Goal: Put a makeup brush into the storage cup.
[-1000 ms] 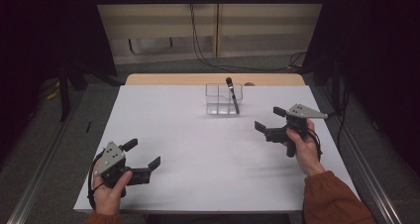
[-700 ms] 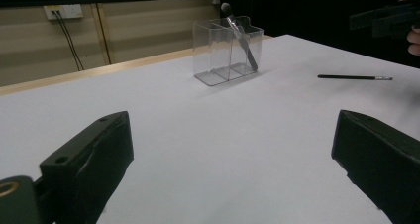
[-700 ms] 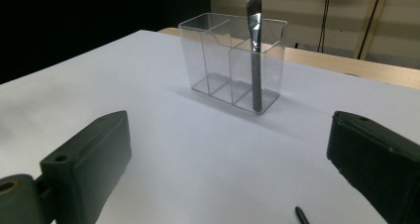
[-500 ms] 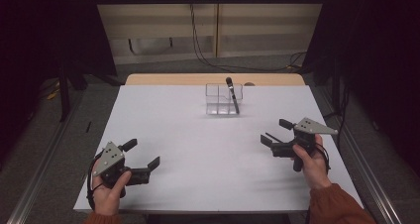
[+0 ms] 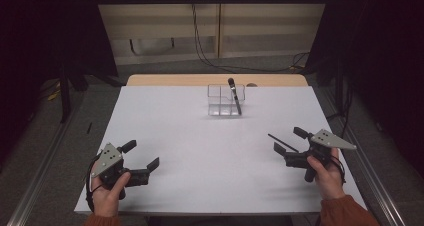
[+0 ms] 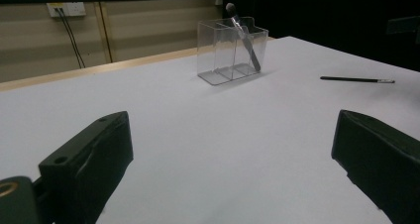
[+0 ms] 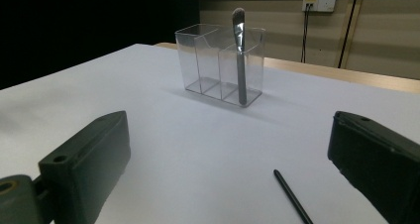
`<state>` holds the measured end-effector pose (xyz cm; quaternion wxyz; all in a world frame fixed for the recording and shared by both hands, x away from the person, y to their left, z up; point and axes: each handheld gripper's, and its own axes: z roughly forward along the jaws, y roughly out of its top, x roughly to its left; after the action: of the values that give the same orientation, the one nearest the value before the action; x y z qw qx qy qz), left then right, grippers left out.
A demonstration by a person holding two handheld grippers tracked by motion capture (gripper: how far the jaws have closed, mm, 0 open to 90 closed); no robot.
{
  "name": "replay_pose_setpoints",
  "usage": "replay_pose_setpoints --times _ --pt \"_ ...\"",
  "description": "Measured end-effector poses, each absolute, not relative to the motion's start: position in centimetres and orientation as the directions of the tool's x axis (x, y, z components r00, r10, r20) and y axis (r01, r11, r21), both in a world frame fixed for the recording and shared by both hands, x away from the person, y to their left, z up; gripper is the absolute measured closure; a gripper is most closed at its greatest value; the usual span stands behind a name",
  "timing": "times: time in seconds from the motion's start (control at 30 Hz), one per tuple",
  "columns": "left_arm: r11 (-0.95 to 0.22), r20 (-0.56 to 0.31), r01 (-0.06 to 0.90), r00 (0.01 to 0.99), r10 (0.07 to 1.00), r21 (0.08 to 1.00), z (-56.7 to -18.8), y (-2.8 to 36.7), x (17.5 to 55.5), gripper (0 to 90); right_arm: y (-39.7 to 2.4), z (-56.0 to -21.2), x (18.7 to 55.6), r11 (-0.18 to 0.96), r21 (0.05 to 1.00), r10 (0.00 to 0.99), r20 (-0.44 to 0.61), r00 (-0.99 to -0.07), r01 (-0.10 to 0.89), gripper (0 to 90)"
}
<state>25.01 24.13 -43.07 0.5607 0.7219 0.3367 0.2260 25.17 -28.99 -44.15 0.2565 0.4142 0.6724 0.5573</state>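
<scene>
A clear three-compartment holder (image 5: 226,102) stands at the table's far middle, with a grey-handled brush (image 5: 234,97) leaning in its right compartment. A thin black pencil (image 5: 283,142) lies flat on the white table (image 5: 200,136). My right gripper (image 5: 290,140) is open and empty just above it; in the right gripper view the pencil (image 7: 293,198) lies ahead between the jaws, with the holder (image 7: 218,65) and brush (image 7: 240,60) beyond. My left gripper (image 5: 141,155) is open and empty near the front left edge. From it I see the holder (image 6: 230,50) and the pencil (image 6: 356,79).
A wooden strip (image 5: 215,79) borders the table's far edge. Cables (image 5: 200,41) hang down the wall behind. Dark floor and metal rails (image 5: 45,156) flank both sides.
My right gripper has drawn back toward the near right edge and sunk lower. The black pencil now shows lying on the table by its jaws. The left gripper has stayed put.
</scene>
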Motion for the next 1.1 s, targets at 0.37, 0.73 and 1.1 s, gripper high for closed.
replay_pose_setpoints --times 0.37,0.73,1.1 --pt "-0.145 -0.054 0.231 0.681 0.73 0.962 -42.9 24.0 24.5 2.4 -30.6 -44.6 23.0 0.052 0.961 0.858 0.095 -0.504 0.271 2.7" --pt "-0.152 -0.05 0.234 0.679 0.732 0.96 -42.9 23.8 24.6 2.0 -31.7 -44.9 21.3 0.074 0.963 0.875 0.062 -0.48 0.258 2.3" --pt "-0.157 -0.051 0.24 0.682 0.729 0.958 -43.1 23.8 24.7 2.1 -31.5 -44.9 21.5 0.065 0.96 0.868 0.08 -0.489 0.271 2.3"
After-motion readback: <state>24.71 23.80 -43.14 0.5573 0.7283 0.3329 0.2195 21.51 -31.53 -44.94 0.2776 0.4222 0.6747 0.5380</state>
